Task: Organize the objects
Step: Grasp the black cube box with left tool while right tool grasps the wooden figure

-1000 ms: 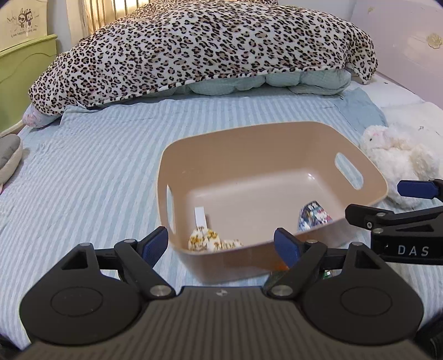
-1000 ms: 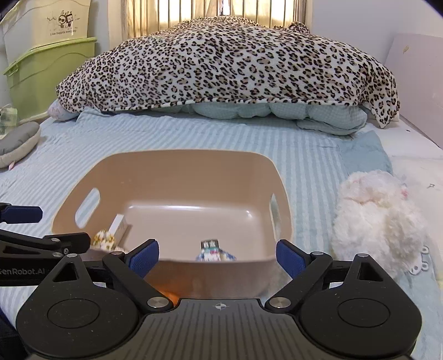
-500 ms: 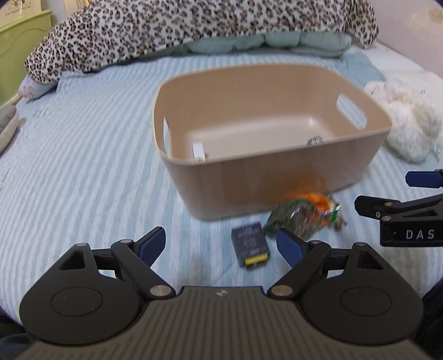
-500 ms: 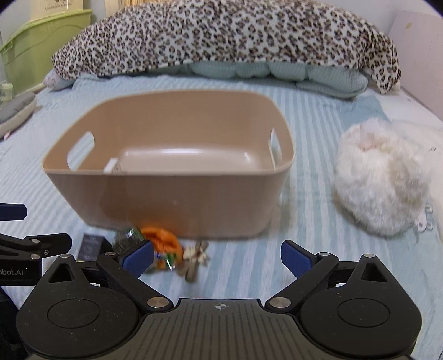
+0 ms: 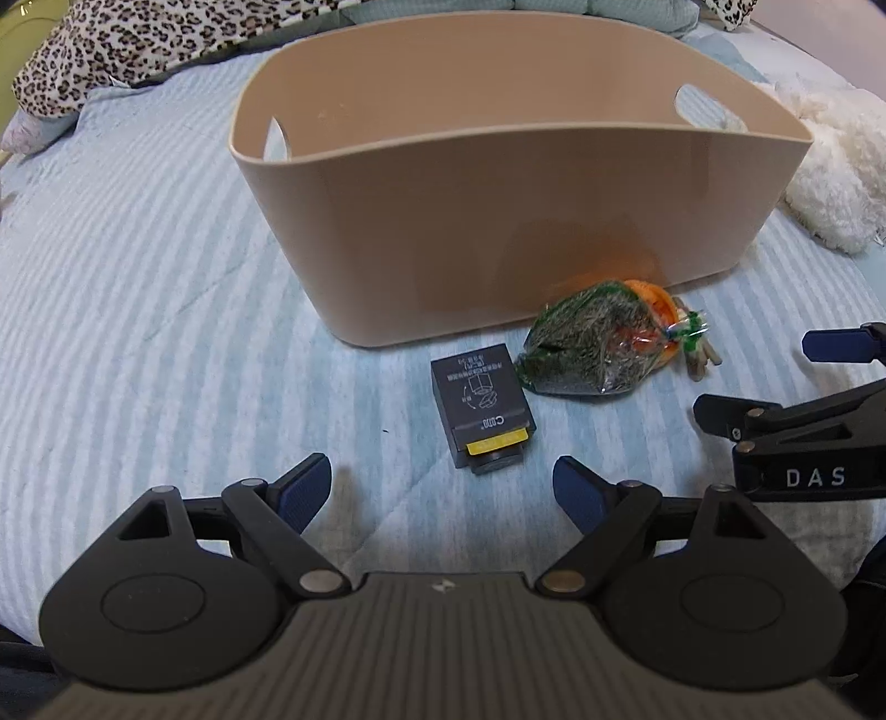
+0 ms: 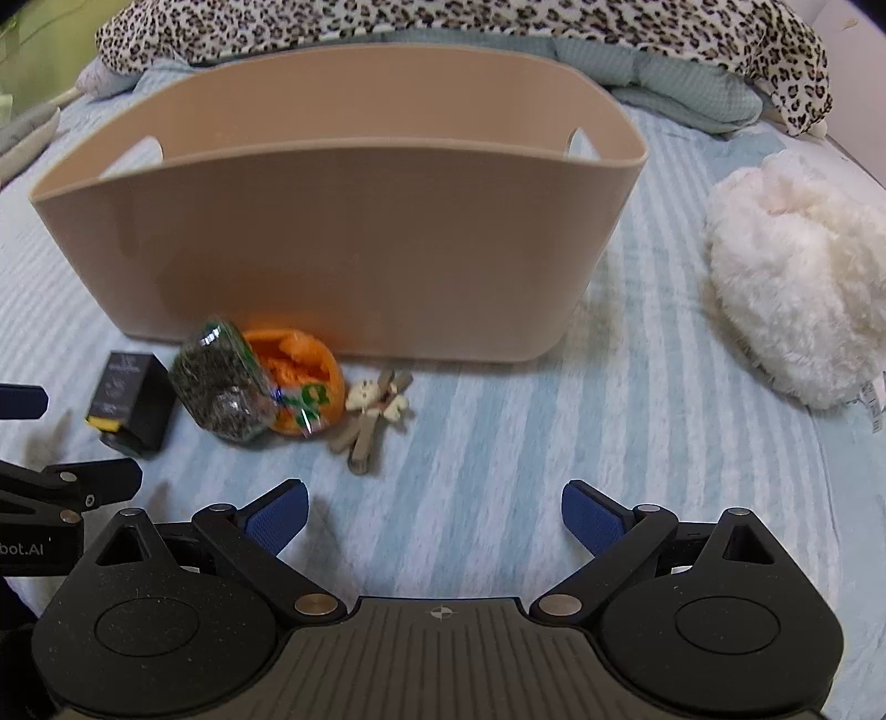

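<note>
On the striped blue bedspread (image 5: 138,310), ahead of both pairs of fingers, stands a tan plastic basket (image 5: 515,221) with handle cut-outs in its end walls; from this low angle its inside cannot be seen. The left gripper (image 5: 443,482) hangs low over the bed with its blue-padded fingers (image 5: 304,487) wide apart and nothing between them. Just ahead of them, slightly right of their midline, lies a small dark grey box (image 5: 482,410) with a yellow strip on its near end, a little short of the basket's near wall. To the right of the box, close beside it, lies a clear bag of dark green bits (image 5: 587,349), with an orange item (image 6: 296,376) against its far side, near the basket's foot. Next to the right, a small pale figure with tan sticks (image 6: 376,410) lies flat on the bed, ahead and left of the right gripper (image 6: 434,515). That gripper's fingers (image 6: 592,520) are also spread wide and hold nothing. Farther right, well apart from the basket, sits a fluffy white plush toy (image 6: 797,277). Behind everything lies a leopard-print blanket (image 6: 498,22).
</note>
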Tool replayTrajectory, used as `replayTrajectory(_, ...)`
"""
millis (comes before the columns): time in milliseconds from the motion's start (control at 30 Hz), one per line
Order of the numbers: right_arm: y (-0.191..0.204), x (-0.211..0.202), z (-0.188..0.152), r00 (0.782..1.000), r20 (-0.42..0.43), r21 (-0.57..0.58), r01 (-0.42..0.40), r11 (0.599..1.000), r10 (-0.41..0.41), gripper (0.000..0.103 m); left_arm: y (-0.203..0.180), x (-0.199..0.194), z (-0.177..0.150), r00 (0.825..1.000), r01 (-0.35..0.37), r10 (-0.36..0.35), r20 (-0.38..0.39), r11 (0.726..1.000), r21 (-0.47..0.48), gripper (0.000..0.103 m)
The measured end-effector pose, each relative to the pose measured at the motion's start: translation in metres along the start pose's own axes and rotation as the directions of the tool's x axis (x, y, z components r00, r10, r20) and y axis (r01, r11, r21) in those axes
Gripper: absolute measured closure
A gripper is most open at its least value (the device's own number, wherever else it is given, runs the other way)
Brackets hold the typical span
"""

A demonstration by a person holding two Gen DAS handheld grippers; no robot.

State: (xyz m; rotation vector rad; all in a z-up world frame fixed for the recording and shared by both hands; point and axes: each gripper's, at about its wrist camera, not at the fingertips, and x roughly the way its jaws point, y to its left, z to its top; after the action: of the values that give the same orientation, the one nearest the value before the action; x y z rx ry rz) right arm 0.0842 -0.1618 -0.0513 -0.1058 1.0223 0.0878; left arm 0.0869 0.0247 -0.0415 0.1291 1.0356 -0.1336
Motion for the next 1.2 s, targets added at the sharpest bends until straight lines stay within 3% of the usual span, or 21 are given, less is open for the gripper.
replayTrajectory(300,0.002,0.015,0.000,1.000,0.013,0.010,-0.004,1.000,0.004,0.004,0.005,0.013,0.002,1.000,0.026,-0.025,0.016,0.999,-0.035,0.015)
replayTrajectory(500,0.003,0.020,0.005,0.998,0.054,0.031,-0.015,0.999,0.013,0.015,0.012,0.018,0.004,0.999,0.028,-0.025,0.046,0.997,-0.073,0.018)
replayTrajectory(600,0.007,0.019,0.004,0.997,0.077,0.018,-0.021,1.000,0.019,0.031,0.012,0.016,0.002,0.997,0.020,-0.016,0.071,0.998,-0.056,0.030)
replayTrajectory(667,0.010,0.017,0.002,0.996,0.091,0.007,-0.022,1.000,0.021,0.050,0.013,0.014,0.001,0.997,0.030,-0.026,0.077,0.998,-0.049,0.040)
replayTrajectory(700,0.012,0.016,0.002,0.995,0.094,0.001,-0.024,1.000,0.024,0.055,0.014,0.013,0.001,0.996,0.034,-0.030,0.079,0.998,-0.049,0.047)
replayTrajectory(767,0.014,0.013,0.001,0.995,0.099,-0.008,-0.025,1.000,0.026,0.075,0.014,0.012,-0.001,0.996,0.044,-0.040,0.084,0.998,-0.042,0.065)
replayTrajectory(833,0.016,0.011,-0.001,0.995,0.100,-0.017,-0.020,1.000,0.022,0.089,0.014,0.009,-0.002,0.995,0.043,-0.040,0.087,0.999,-0.029,0.070)
replayTrajectory(1200,0.022,-0.013,-0.012,0.998,0.061,0.001,-0.023,1.000,0.023,0.090,0.003,-0.001,-0.004,0.995,0.040,-0.038,0.092,0.999,-0.021,0.070)
